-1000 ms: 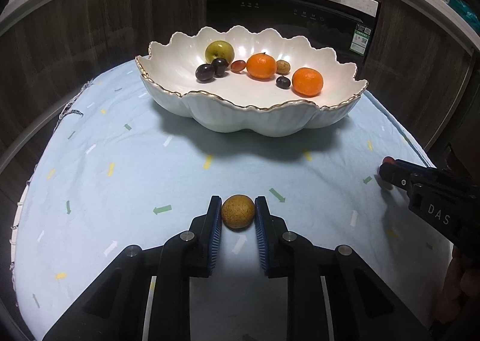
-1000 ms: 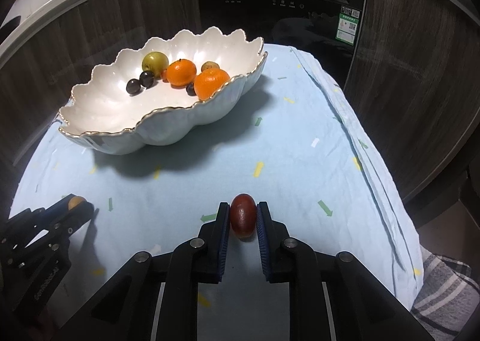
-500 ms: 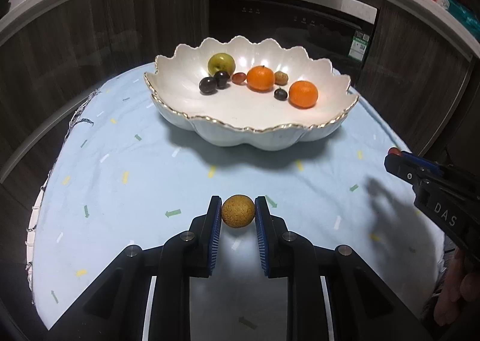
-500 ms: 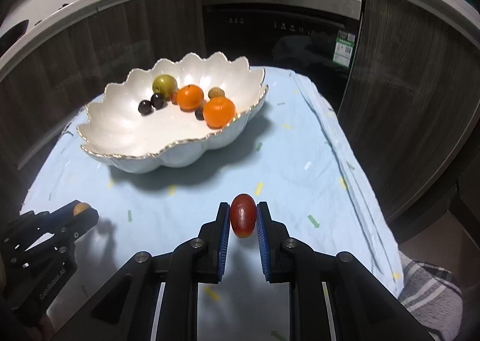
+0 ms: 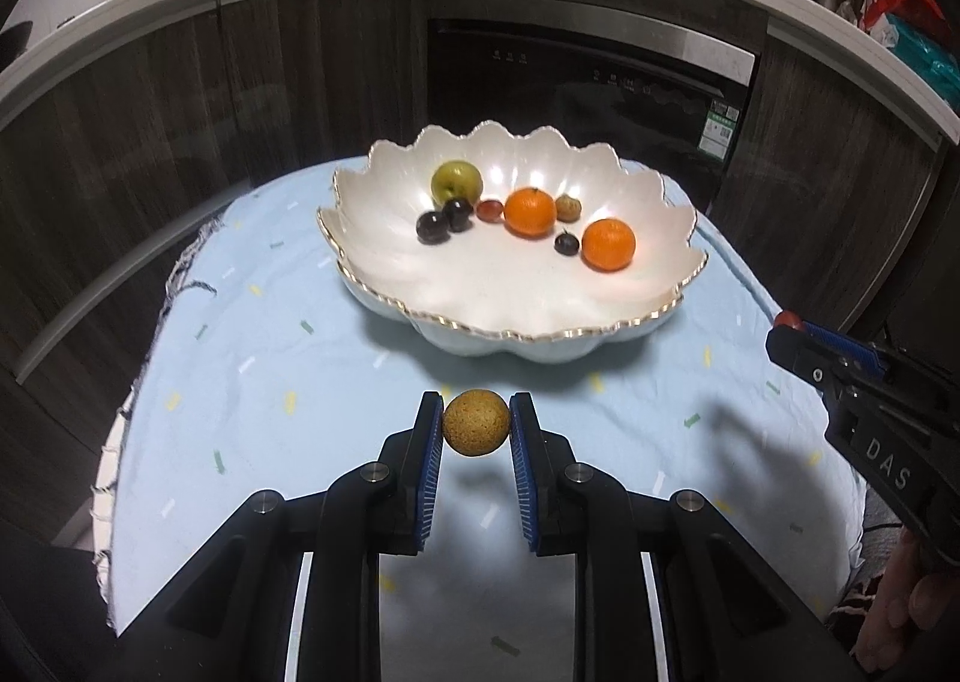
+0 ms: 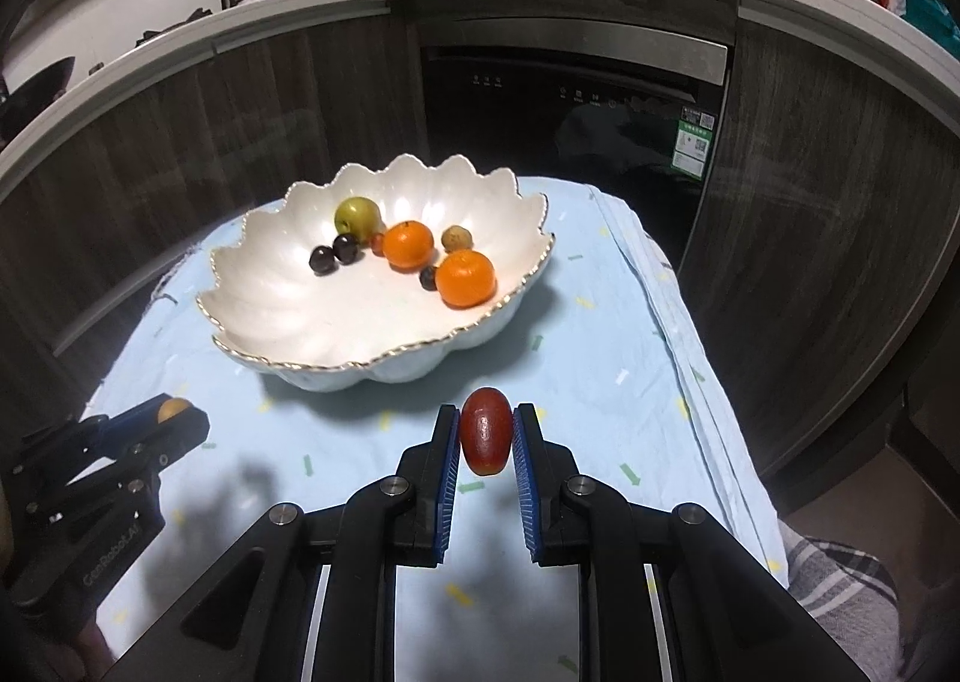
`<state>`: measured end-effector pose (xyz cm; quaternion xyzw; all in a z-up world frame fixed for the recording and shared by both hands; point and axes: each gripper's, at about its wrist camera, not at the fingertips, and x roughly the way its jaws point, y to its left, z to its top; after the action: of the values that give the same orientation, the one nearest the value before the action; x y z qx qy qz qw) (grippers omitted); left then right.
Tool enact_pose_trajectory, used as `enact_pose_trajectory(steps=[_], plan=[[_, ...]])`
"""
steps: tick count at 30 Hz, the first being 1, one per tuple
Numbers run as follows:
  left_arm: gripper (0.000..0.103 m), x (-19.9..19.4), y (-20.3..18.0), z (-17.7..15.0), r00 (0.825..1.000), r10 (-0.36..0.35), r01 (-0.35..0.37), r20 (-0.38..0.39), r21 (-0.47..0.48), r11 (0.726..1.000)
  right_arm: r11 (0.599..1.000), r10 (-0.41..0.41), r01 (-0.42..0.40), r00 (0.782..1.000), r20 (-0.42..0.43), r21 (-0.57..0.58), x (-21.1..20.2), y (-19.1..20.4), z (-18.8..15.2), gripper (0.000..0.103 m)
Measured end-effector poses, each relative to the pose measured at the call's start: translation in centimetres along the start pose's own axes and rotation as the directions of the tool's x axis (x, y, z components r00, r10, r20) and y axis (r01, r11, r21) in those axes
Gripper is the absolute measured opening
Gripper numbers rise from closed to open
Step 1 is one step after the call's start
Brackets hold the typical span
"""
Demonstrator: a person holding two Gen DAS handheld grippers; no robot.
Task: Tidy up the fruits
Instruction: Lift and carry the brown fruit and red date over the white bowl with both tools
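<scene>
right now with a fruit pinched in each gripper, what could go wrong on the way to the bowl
1. The round brown fruit sits at the very tips of the left gripper, so it might roll out.
2. The red fruit in the right gripper is smooth and could slip.
3. Dropped from high, either could knock the oranges or bounce off the bowl rim.

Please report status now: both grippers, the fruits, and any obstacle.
Left gripper shut on round tan fruit. Right gripper shut on oval red fruit. White scalloped bowl ahead, front half bare. Nothing in the way.
</scene>
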<state>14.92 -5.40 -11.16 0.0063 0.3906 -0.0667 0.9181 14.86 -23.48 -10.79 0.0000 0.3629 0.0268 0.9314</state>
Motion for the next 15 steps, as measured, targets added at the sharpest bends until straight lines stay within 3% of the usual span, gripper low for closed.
enact_pose_trajectory(steps=[15], plan=[[0.023,-0.9,0.9,3.7,0.999,-0.007,0.006,0.048,0.004,1.0,1.0,0.009,-0.009,0.997,0.071,-0.005,-1.7,1.0,3.6,0.02]])
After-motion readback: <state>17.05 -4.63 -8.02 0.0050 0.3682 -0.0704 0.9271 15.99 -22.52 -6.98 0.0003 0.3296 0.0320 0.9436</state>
